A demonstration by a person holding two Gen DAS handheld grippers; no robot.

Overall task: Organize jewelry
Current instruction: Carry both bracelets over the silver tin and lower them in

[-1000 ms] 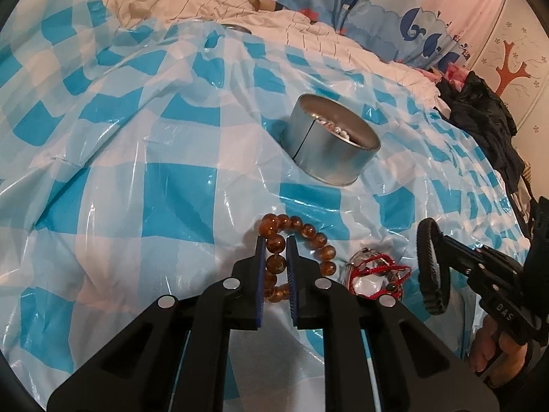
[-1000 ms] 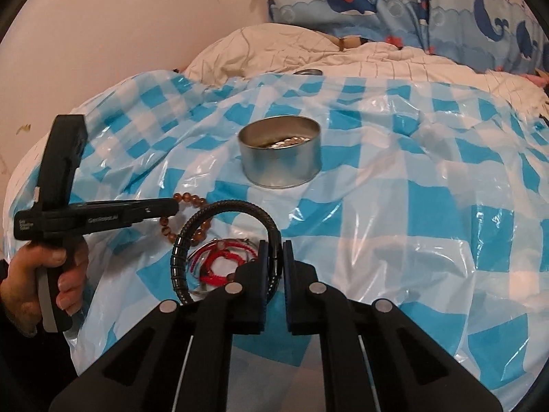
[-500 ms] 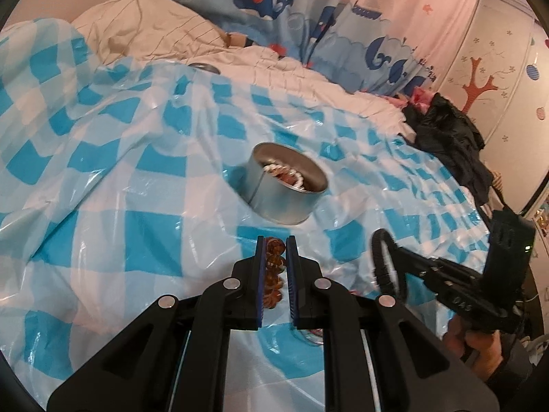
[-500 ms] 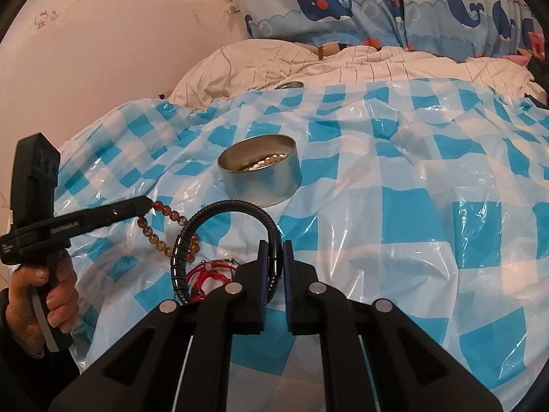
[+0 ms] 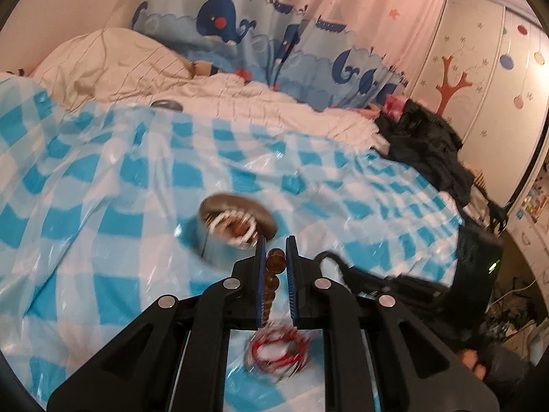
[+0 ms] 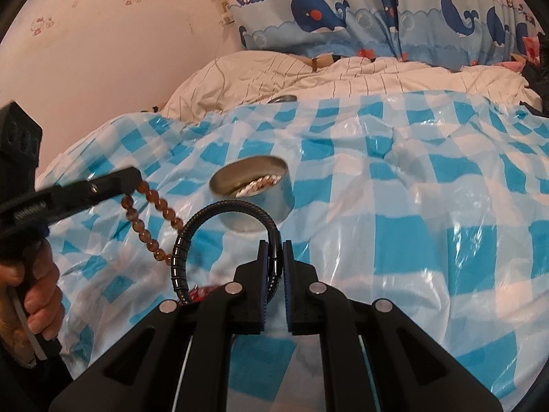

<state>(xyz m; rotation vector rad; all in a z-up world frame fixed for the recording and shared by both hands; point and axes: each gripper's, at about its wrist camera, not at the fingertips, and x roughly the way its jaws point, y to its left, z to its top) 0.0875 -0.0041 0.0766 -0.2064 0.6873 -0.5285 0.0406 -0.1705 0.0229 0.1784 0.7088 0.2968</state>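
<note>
Step in hand, carry to tin (image 6: 252, 189) mid-bed: left gripper (image 5: 275, 261) clenched on amber beads (image 6: 151, 219), right gripper (image 6: 273, 257) clenched on black bangle (image 6: 219, 237), red bracelet (image 5: 279, 350) unlifted; next, likely release over tin.

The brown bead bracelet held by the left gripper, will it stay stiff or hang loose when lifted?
Probably loose: the brown bead bracelet droops in a sagging loop below the left gripper, so it seems strung on cord. It may swing as it travels to the metal tin. The round, glossy beads could slip if the grip loosens.
</note>
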